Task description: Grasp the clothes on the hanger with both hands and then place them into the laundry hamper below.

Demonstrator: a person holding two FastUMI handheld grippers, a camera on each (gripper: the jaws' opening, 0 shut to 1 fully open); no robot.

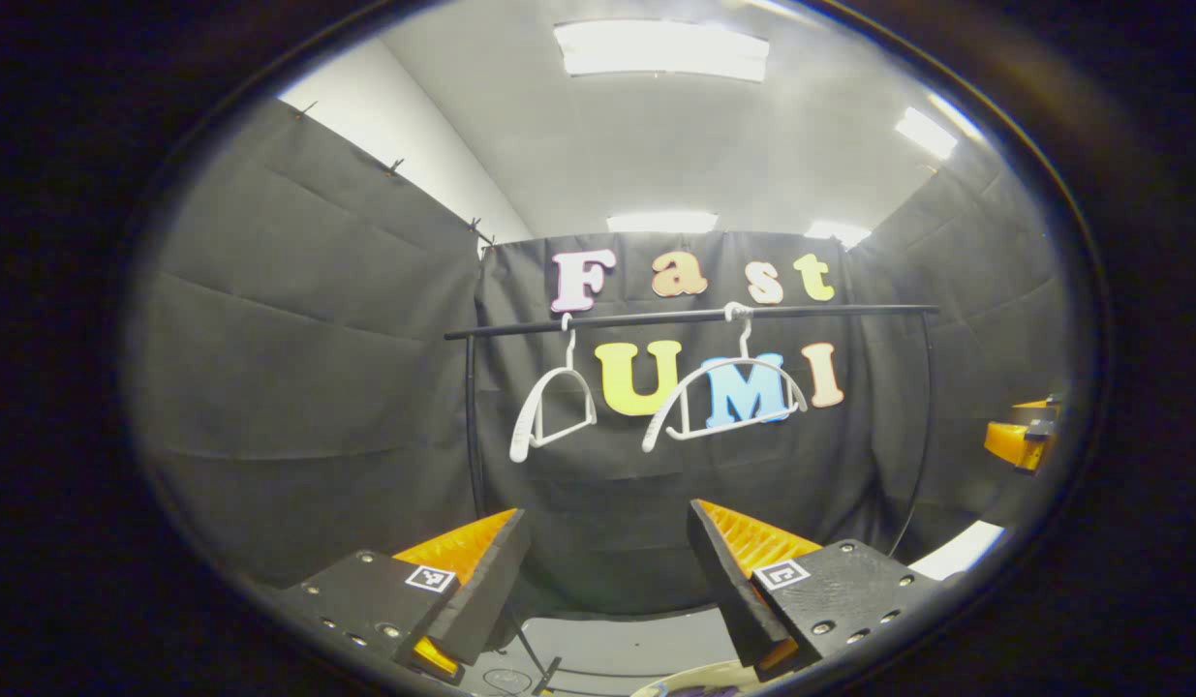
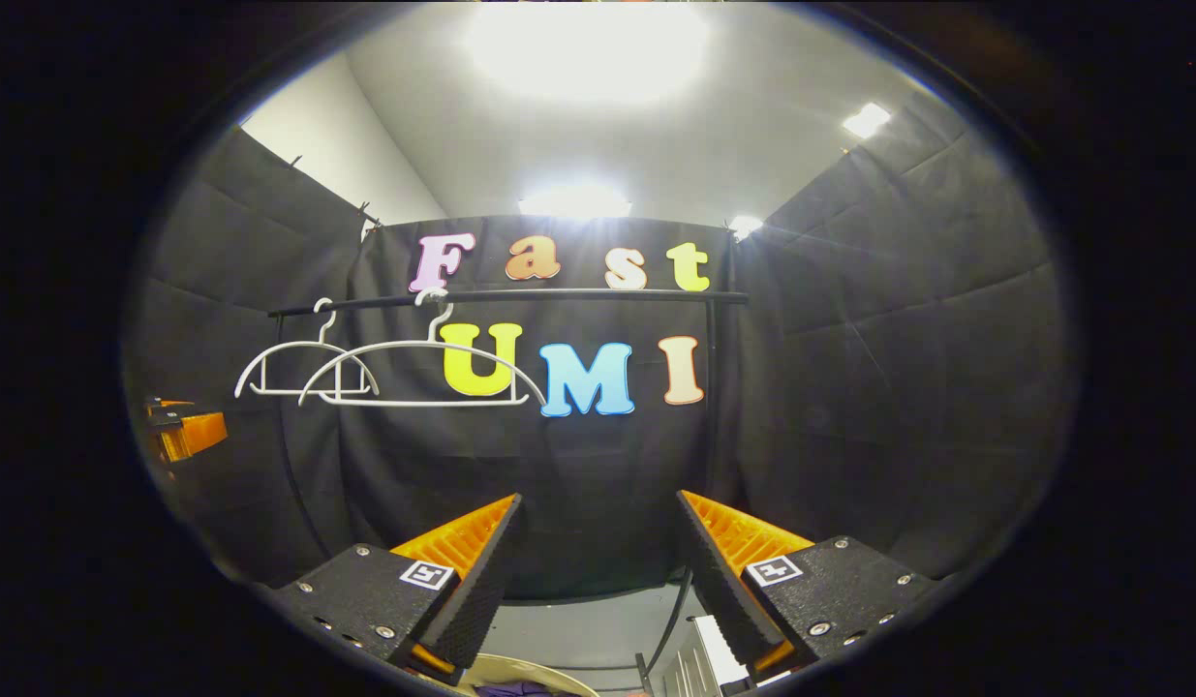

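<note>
Two bare white hangers (image 1: pixel 723 402) (image 1: pixel 551 407) hang from a black rail (image 1: pixel 694 316) across the back of the booth. In the right gripper view the same hangers (image 2: pixel 428 373) (image 2: pixel 302 373) sit at the left under the rail (image 2: pixel 559 294). My left gripper (image 1: pixel 607 532) stands open below the rail with nothing between its fingers. My right gripper (image 2: pixel 598 528) is open as well, also holding nothing. A cream hamper rim (image 1: pixel 699 678) with purple cloth inside shows at the bottom edge, and again as the hamper rim (image 2: pixel 530 673) in the right gripper view.
The rail's black uprights (image 1: pixel 475 426) (image 2: pixel 711 387) stand at each end. My right gripper's orange finger (image 1: pixel 1019 440) shows at the far right of the left gripper view; the left gripper's orange finger (image 2: pixel 186 431) at the far left of the right one. A white object (image 2: pixel 699 658) lies beside the hamper.
</note>
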